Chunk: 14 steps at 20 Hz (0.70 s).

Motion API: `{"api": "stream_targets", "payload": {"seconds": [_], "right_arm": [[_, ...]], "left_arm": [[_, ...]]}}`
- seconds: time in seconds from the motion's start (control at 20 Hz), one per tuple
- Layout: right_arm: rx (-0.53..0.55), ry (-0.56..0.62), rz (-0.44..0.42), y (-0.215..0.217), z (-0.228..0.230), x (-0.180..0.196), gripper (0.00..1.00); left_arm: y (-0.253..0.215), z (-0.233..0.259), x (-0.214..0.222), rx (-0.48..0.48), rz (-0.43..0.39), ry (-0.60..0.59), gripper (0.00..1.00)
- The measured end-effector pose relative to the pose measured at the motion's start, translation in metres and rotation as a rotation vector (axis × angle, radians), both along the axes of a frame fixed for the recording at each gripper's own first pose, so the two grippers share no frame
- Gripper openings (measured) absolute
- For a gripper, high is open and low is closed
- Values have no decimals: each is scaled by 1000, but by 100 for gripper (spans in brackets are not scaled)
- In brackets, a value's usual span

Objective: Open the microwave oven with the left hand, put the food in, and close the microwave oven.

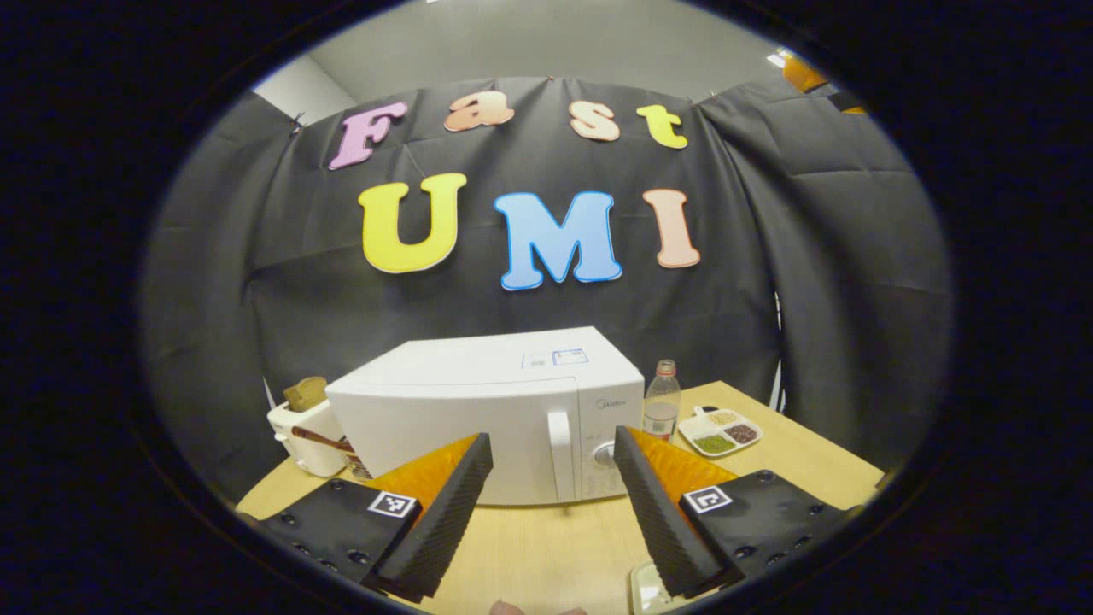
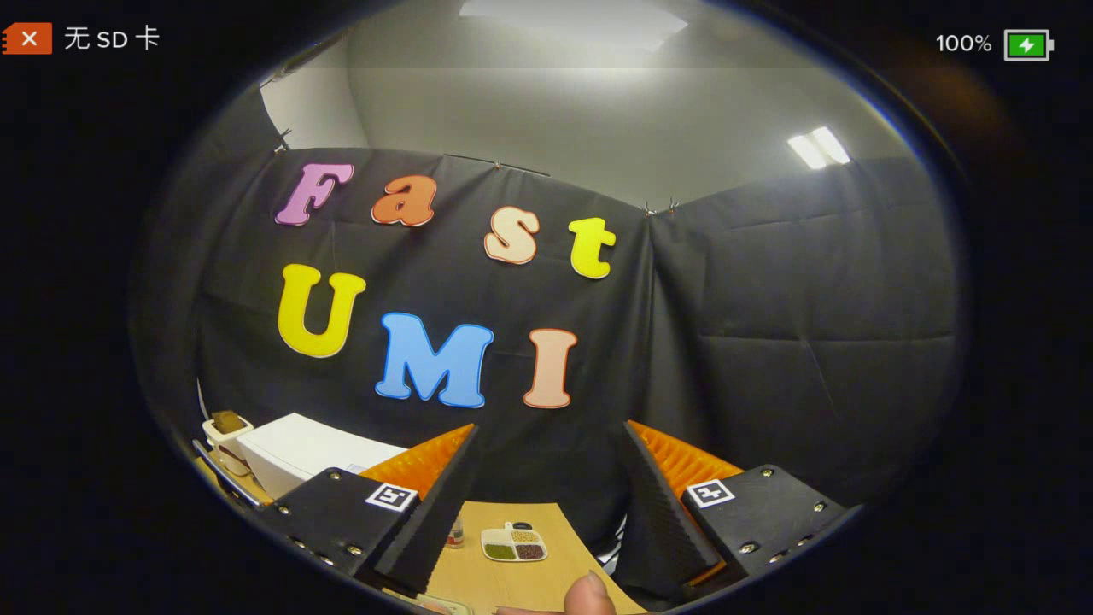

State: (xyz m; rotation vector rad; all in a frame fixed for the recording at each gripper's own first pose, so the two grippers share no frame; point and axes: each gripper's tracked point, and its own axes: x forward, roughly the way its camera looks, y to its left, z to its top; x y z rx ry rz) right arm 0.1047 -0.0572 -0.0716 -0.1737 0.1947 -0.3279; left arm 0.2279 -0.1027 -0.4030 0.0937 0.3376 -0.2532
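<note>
Grey wall (image 2: 529,111), wooden table (image 1: 546,547)

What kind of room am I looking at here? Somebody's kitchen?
Probably not a real kitchen: more likely a staged booth set up like one. A microwave, a bottle and a divided snack plate sit on a wooden table, but black cloth hangs all round instead of walls.

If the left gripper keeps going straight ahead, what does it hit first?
Probably the microwave, around its door handle, which sits between the open left gripper fingers; depth is uncertain.
</note>
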Motion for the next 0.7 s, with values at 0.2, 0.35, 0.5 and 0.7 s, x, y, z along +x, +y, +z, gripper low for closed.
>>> {"api": "stream_targets", "payload": {"seconds": [0.2,0.35,0.5,0.7], "right_arm": [[-51,54,-38,0,-12,2,98],[-81,84,-62,-4,-18,2,99],[-95,100,-84,-8,-18,2,99],[-102,109,-106,-11,-20,0,99]], "left_arm": [[-8,-64,28,-1,-31,71,97],[-12,-97,51,-25,-26,108,95],[-18,-125,70,-6,-33,139,87],[-25,-145,87,-20,-34,170,79]]}}
